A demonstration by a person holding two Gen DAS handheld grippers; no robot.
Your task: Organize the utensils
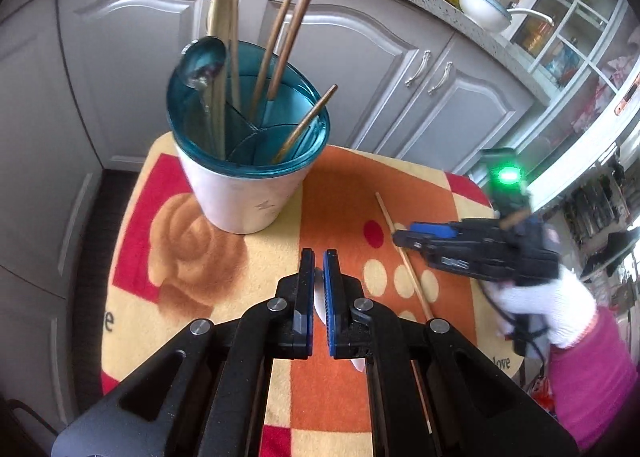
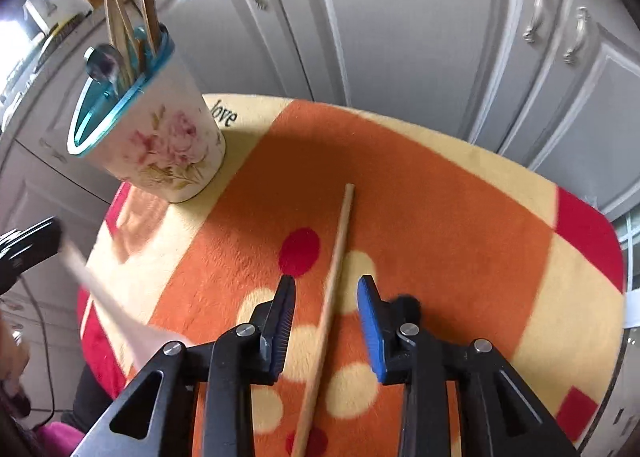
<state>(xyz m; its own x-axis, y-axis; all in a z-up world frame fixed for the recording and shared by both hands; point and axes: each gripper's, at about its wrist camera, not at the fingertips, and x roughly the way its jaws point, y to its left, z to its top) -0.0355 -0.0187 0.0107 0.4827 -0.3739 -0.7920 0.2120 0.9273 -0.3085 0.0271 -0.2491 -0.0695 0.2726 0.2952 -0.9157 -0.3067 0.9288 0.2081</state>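
left gripper [image 1: 319,261]: jaws nearly together, clamped on a pale flat utensil [image 1: 320,303] — a sliver of it shows between the pads and below them. The right wrist view shows it as a blurred pale blade [image 2: 104,297] running out from that gripper; cannot tell whether it's a spoon or a spatula.
holder [image 1: 244,161]: ahead of the left gripper and a bit to its left, upright on the surface [image 1: 340,185], teal rim, with chopsticks and a metal spoon [image 1: 204,65] already standing in it.
key relation: the holder's mouth is forward and above the left gripper's tips — my read is the held piece has to go up and over the rim, then down.
loose chopstick [image 2: 332,297]: flat on the surface, long axis running straight away from the right gripper, near end passing between its jaws.
right gripper [image 2: 326,309]: jaws apart, straddling the chopstick, pads not touching it — nearer of the two to this stick.
risk: the stick may roll when the jaws close.
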